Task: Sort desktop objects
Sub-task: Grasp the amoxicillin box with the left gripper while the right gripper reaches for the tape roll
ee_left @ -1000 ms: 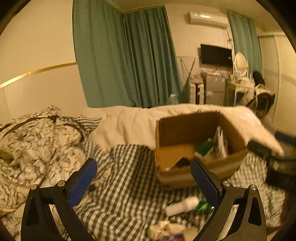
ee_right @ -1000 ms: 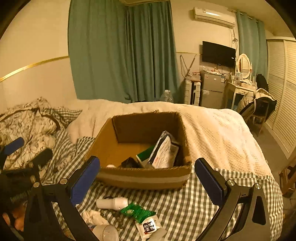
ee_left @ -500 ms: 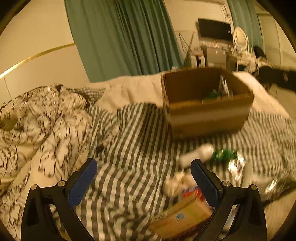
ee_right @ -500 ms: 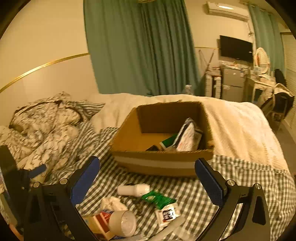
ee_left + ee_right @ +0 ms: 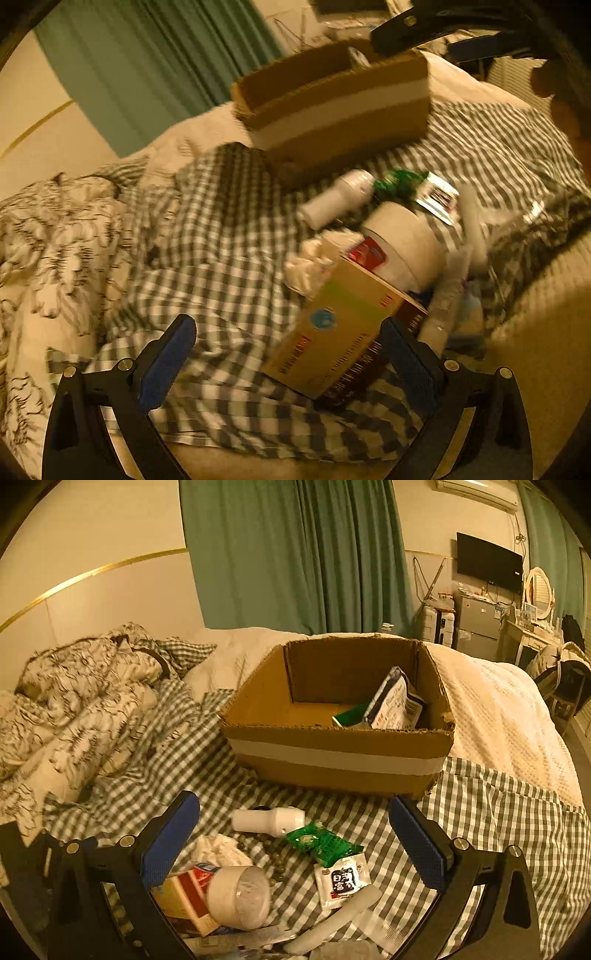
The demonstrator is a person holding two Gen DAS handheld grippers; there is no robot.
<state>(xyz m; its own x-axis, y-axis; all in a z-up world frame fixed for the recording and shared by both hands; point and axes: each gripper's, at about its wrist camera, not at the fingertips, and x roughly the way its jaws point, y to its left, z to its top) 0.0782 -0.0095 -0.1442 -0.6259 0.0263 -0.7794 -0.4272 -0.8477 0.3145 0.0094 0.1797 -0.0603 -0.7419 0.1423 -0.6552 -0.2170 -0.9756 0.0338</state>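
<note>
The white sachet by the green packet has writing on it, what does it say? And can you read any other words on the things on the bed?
White sachet: large dark characters on a black label, too unclear to quote.
Pouch in the cardboard box: rows of print, too small to read.
Carton: red print and a blue round logo, blurred by motion.
Green packet: no readable text.
White bottle: none visible.

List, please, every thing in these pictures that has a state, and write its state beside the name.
left gripper: open, empty
right gripper: open, empty
cardboard box: open top, upright, some packets inside
white bottle: lying on its side
tape roll: on its side, leaning on the small carton
small carton: closed, tilted
green packet: crumpled, flat
</note>
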